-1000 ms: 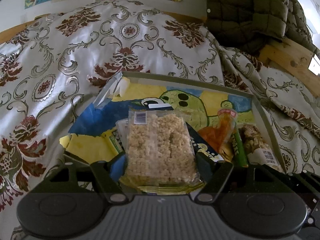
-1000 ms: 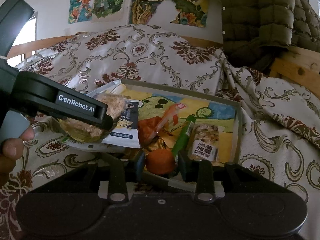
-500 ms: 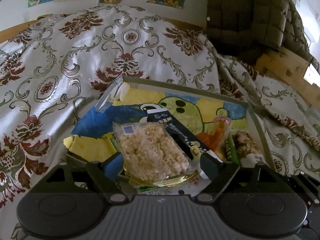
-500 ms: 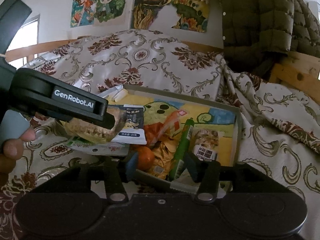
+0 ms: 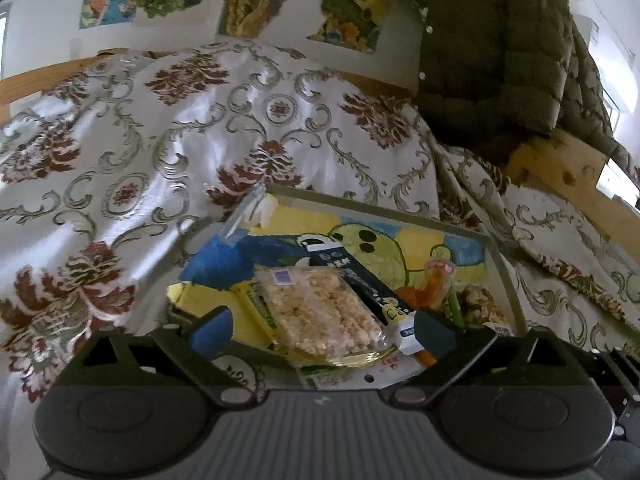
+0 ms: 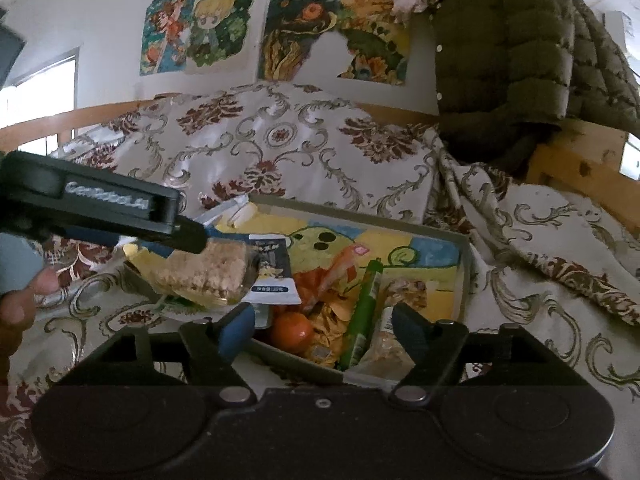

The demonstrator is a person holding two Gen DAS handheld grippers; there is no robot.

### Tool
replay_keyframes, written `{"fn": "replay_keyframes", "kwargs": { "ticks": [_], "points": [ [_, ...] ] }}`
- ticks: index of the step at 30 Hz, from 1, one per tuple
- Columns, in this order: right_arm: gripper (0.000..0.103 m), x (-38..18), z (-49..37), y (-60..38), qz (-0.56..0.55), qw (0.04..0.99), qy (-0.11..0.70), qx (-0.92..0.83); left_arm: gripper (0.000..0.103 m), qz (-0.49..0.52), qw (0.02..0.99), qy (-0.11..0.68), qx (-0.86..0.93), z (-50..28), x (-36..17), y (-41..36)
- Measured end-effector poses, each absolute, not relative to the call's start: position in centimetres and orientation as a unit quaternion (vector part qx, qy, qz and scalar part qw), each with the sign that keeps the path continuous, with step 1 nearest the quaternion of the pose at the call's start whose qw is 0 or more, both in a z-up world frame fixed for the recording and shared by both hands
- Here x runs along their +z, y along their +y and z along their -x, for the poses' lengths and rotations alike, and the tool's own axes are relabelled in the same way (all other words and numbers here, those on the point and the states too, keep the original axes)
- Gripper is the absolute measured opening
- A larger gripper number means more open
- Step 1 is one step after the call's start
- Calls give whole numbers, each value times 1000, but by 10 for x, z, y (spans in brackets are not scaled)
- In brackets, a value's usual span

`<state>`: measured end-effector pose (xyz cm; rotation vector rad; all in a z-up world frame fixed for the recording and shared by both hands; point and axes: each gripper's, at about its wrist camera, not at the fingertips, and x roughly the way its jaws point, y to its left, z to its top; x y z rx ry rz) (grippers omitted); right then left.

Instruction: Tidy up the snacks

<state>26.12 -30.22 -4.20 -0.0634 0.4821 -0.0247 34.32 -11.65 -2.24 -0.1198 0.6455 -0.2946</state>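
Observation:
A shallow box (image 5: pixel 502 264) with a cartoon picture on its floor lies on the patterned cloth and holds several snacks. A clear pack of puffed-rice cake (image 5: pixel 320 314) lies in its near left part on a dark blue packet (image 5: pixel 356 280). My left gripper (image 5: pixel 320 330) is open, its fingers wide on either side of the pack and not gripping it. In the right wrist view the rice cake (image 6: pixel 208 272), an orange fruit (image 6: pixel 292 330), a green stick pack (image 6: pixel 366 308) and a nut bar (image 6: pixel 404 294) lie in the box. My right gripper (image 6: pixel 324 326) is open and empty above the box's near edge.
The box (image 6: pixel 464 272) sits on a bed covered in floral cloth (image 5: pixel 168 152). A green padded jacket (image 5: pixel 500 52) hangs on a wooden frame (image 5: pixel 560 168) at the back right. Posters (image 6: pixel 272 32) are on the wall behind.
My left gripper opened and let go of the rice cake pack, which now lies in the box. My right gripper released the orange fruit and opened. Both pulled back and up.

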Motion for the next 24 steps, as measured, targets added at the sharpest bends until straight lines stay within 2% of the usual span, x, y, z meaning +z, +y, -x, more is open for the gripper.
{"fn": "replay_keyframes", "kwargs": {
  "ticks": [9, 24],
  "points": [
    [96, -17, -234, -298, 15, 977, 212, -31, 103, 70, 950, 283, -116, -306, -3, -90],
    [102, 11, -173, -274, -23, 980, 188, -63, 103, 76, 963, 257, -32, -219, 8, -32]
  ]
}}
